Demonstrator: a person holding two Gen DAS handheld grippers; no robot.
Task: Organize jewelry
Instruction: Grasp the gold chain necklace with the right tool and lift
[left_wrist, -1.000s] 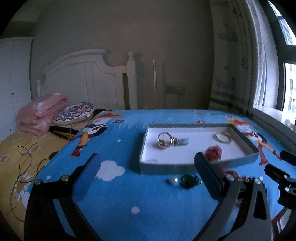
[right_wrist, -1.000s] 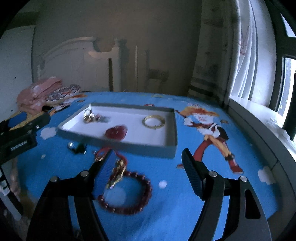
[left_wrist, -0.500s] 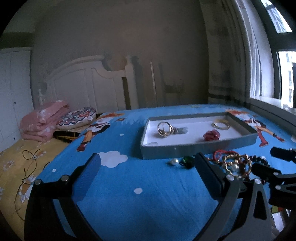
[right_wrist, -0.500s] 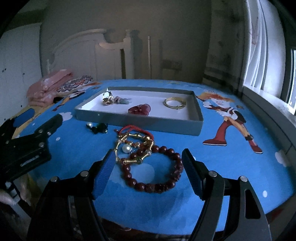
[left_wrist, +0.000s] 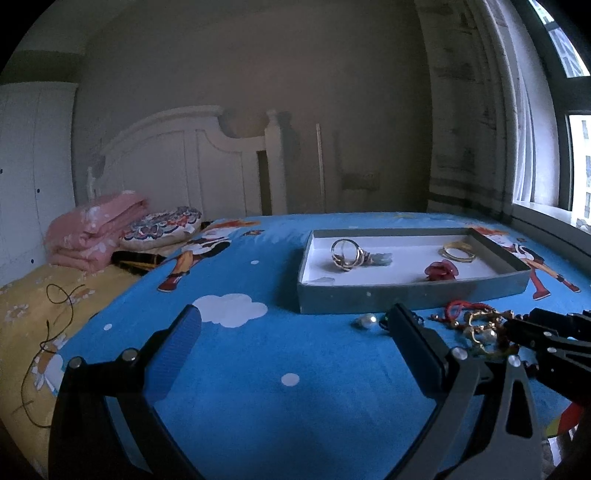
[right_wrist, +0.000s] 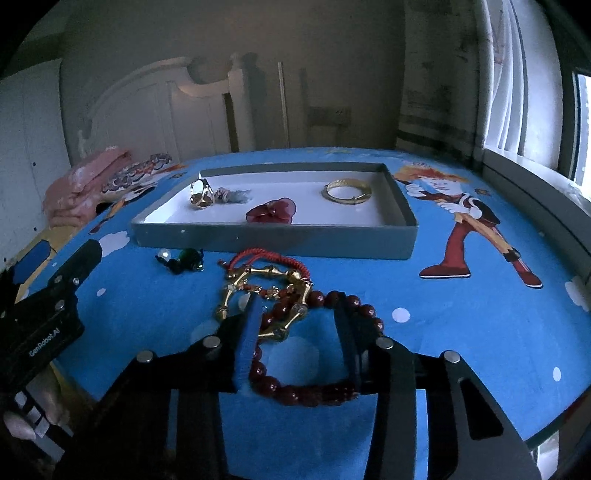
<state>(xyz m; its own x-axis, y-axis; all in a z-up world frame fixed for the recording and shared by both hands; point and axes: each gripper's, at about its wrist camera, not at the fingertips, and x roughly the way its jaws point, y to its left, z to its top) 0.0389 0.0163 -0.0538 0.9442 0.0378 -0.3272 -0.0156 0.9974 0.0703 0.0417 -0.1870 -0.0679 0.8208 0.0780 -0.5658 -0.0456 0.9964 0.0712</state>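
A grey tray (right_wrist: 273, 240) with a white floor sits on the blue bedspread and holds gold rings (right_wrist: 201, 194), a red flower piece (right_wrist: 271, 211) and a gold bangle (right_wrist: 347, 191). In front of it lie a pearl and green piece (right_wrist: 184, 258), a red cord bracelet (right_wrist: 269, 258), a gold link bracelet (right_wrist: 258, 280) and a dark red bead bracelet (right_wrist: 303, 395). My right gripper (right_wrist: 298, 301) is low over the bead bracelet, jaws closing with its beads between them. My left gripper (left_wrist: 291, 314) hangs open over bare bedspread, left of the pile.
Folded pink bedding (left_wrist: 92, 229) and a patterned cushion (left_wrist: 162, 227) lie at the far left by the white headboard (left_wrist: 192, 162). A black cable (left_wrist: 48, 332) trails over the yellow sheet. A window sill (right_wrist: 535, 192) runs along the right.
Both grippers have sunk toward the bed. My right gripper's jaws have narrowed from wide around the bead bracelet, which now sits between them.
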